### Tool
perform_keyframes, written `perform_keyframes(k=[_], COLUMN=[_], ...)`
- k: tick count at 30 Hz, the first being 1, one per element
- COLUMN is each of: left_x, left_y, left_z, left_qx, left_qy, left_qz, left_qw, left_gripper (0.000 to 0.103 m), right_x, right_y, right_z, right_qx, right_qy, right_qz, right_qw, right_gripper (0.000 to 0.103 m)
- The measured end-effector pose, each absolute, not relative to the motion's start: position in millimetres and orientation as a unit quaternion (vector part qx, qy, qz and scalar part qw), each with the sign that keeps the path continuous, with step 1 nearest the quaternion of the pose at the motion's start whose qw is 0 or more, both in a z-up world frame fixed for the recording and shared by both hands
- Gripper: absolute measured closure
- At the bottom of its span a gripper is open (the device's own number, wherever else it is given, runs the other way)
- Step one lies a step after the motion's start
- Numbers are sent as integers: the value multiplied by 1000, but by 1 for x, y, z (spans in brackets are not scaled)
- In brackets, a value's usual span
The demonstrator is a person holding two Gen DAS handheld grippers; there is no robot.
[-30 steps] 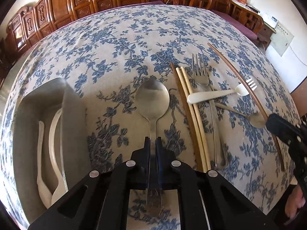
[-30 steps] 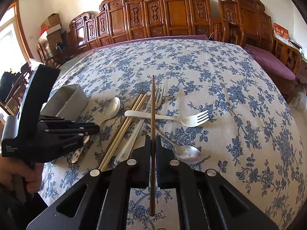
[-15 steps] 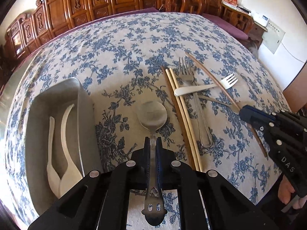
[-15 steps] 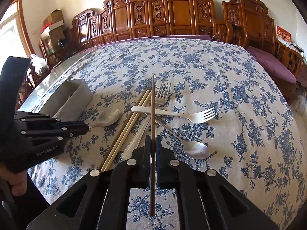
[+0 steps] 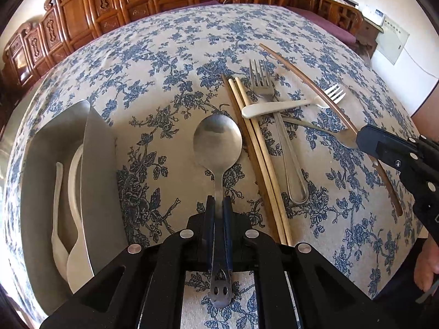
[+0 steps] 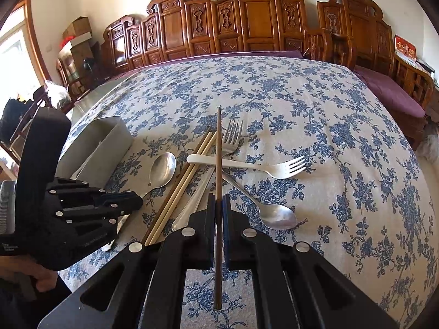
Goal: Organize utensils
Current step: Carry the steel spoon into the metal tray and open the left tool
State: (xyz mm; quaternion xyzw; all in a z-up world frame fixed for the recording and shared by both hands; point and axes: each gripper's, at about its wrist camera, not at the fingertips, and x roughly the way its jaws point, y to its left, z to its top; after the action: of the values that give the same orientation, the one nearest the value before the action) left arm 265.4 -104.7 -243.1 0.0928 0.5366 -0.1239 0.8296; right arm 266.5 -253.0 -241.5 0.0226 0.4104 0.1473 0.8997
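The left gripper was pinching the thin handle of a metal spoon, holding it over the counter near the gray box. The right gripper was pinching one dark chopstick above the pile. The spoon's bowl was heavy and far from the pads, so it could swing or slip out on the way to the box. The long chopstick could bump the white fork and big metal fork under it. The two grippers were near and could knock together.
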Motion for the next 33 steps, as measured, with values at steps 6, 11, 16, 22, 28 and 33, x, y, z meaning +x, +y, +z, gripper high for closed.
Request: perform_keyframes(k=[6, 11, 16, 22, 28, 33], left_x=[274, 273, 265, 256, 249, 246], left_y=[-108, -109, -101, -88, -68, -48], left_z=[-244, -242, -228, -206, -181, -161], left_qx=[102, 110, 100, 92, 83, 73], left_qy=[545, 546, 532, 516, 497, 479], left_qz=[-133, -133, -143, -142, -133, -123], left_qw=[821, 820, 828, 840, 854, 866], left_gripper=[91, 98, 98, 98, 98, 98], right_x=[267, 267, 266, 263, 260, 258], right_y=[-251, -251, -251, -246, -237, -226], right_z=[-241, -242, -242, -240, -231, -215], right_qx=[20, 21, 20, 20, 20, 9], right_qy=[411, 411, 410, 408, 404, 394], right_qz=[149, 148, 151, 159, 164, 164], right_qw=[899, 899, 899, 899, 900, 905], right_gripper=[97, 97, 97, 97, 97, 97])
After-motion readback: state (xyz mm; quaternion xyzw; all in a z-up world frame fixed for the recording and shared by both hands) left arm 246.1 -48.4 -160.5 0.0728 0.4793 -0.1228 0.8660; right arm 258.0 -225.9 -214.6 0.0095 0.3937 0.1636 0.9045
